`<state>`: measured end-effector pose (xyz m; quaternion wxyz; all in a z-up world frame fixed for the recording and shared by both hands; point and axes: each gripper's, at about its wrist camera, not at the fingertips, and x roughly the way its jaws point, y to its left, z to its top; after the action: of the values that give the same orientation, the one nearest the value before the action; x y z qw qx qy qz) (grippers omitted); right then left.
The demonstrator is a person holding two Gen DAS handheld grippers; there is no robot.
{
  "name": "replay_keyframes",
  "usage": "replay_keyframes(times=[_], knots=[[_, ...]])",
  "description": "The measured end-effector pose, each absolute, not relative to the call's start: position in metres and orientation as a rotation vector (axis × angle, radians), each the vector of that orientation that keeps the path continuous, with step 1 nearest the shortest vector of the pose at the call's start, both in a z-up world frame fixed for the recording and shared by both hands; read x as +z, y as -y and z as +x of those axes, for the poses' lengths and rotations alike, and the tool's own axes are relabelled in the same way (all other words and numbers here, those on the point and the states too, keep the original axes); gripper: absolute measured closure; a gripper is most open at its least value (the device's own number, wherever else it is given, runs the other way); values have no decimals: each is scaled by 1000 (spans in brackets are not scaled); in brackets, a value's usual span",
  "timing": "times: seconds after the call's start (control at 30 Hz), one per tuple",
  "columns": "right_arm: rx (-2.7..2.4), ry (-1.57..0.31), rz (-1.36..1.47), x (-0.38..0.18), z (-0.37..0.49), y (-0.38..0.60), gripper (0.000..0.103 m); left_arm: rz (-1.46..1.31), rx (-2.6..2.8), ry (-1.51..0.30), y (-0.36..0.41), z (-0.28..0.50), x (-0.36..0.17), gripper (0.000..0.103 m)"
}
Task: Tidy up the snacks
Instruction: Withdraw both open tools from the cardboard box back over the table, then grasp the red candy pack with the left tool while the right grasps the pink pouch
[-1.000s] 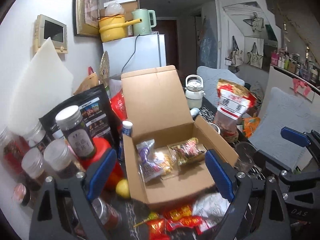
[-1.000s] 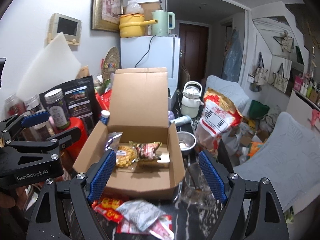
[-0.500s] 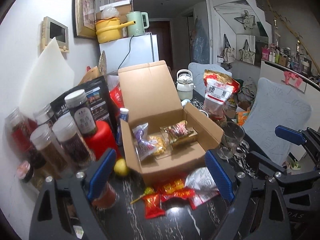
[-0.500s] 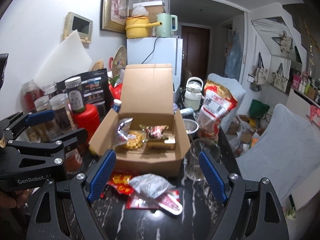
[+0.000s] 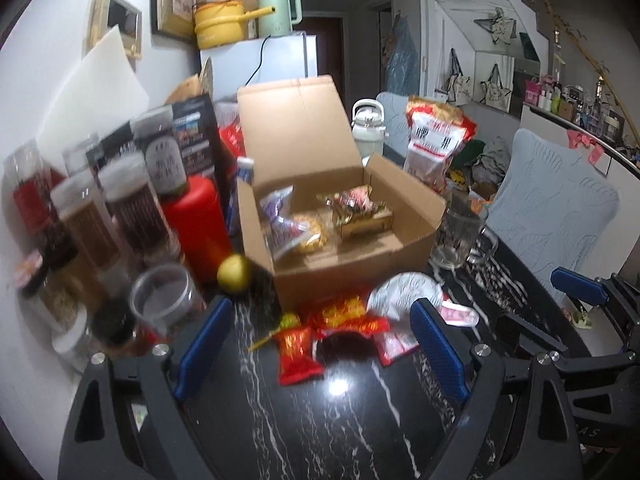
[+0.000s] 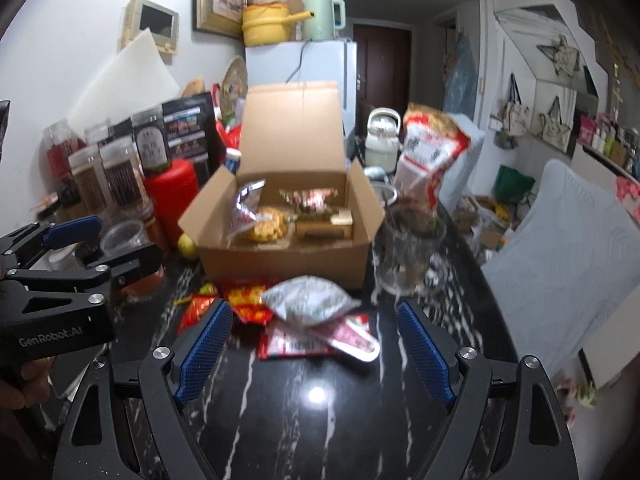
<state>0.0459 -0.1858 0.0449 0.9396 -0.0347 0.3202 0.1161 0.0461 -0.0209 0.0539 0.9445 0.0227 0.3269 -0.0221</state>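
An open cardboard box (image 5: 352,276) (image 6: 280,264) stands on the black marble table (image 5: 320,420) with several snack packets inside (image 5: 296,232). Loose snacks lie in front of it: red packets (image 5: 298,346) (image 6: 248,300), a silver packet (image 6: 310,300) (image 5: 404,294) and a red-white one (image 6: 320,340). My left gripper (image 5: 320,344) is open and empty, just short of the red packets. My right gripper (image 6: 314,346) is open and empty, over the near edge of the silver and red-white packets.
Jars (image 5: 132,208) and a red canister (image 5: 196,224) crowd the left. A lemon (image 5: 234,273) lies by the box. A glass mug (image 6: 408,252) stands right of the box. A big snack bag (image 5: 436,140) and kettle (image 5: 368,124) stand behind. A padded chair (image 6: 560,264) is at right.
Both grippers have pulled back from the box and lowered toward the table. The loose packets in front of the box are now between the fingers. Both stay open and empty.
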Motion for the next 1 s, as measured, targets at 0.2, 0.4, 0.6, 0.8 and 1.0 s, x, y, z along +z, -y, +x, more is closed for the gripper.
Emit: replay_keyframes(times=[0.2, 0.4, 0.6, 0.8, 1.0], knots=[[244, -709, -50, 18, 42, 187, 17, 36, -35, -718, 17, 44, 29, 12], [233, -745, -16, -8, 39, 190, 17, 15, -23, -769, 14, 44, 3, 12], [237, -799, 2, -32, 44, 188, 17, -7, -17, -838, 12, 51, -27, 12], [253, -837, 18, -53, 54, 187, 17, -59, -4, -881, 2, 63, -49, 12], [280, -872, 30, -65, 69, 183, 17, -73, 14, -915, -5, 84, -63, 12]])
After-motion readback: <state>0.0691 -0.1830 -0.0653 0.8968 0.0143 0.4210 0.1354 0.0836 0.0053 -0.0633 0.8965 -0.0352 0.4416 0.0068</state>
